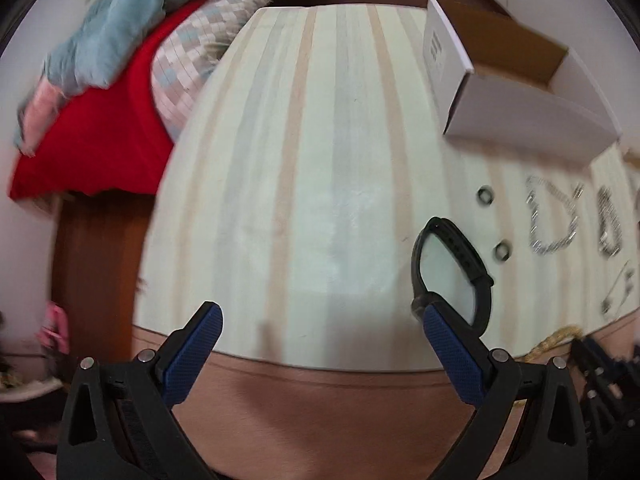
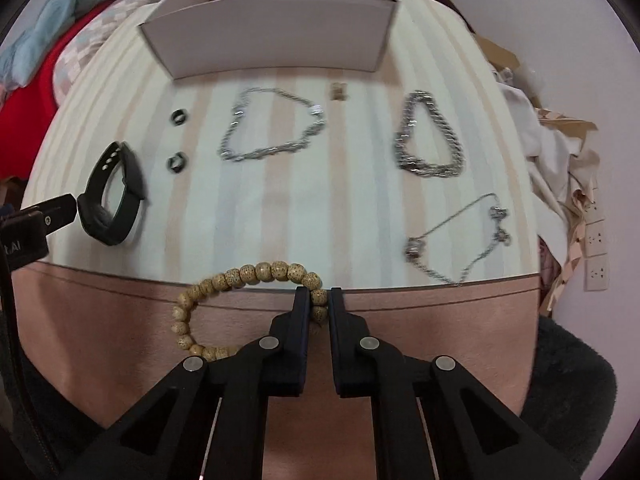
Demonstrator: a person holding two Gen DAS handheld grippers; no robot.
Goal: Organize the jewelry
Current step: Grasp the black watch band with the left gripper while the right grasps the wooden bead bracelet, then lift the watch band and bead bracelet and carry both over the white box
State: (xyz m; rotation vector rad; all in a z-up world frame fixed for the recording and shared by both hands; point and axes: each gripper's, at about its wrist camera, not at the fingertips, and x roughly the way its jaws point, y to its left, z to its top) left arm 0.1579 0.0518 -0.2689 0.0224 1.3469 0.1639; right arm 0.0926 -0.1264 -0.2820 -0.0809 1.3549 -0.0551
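My right gripper (image 2: 319, 300) is shut on a wooden bead bracelet (image 2: 224, 280) at the striped table's near edge. My left gripper (image 1: 320, 320) is open and empty; its right finger (image 1: 444, 328) touches a black watch band (image 1: 452, 264), also seen in the right wrist view (image 2: 112, 196). Two dark rings (image 2: 177, 140), a large silver chain (image 2: 272, 124), a thick silver chain (image 2: 432, 136) and a thin chain with charms (image 2: 460, 236) lie on the table. An open white cardboard box (image 2: 272, 36) stands at the back.
The table (image 2: 304, 208) has a pink front band. A bed with red and blue covers (image 1: 100, 80) lies to the left. Crumpled paper and cloth (image 2: 552, 132) sit at the right by wall sockets (image 2: 596, 240). A small tan item (image 2: 339, 90) lies near the box.
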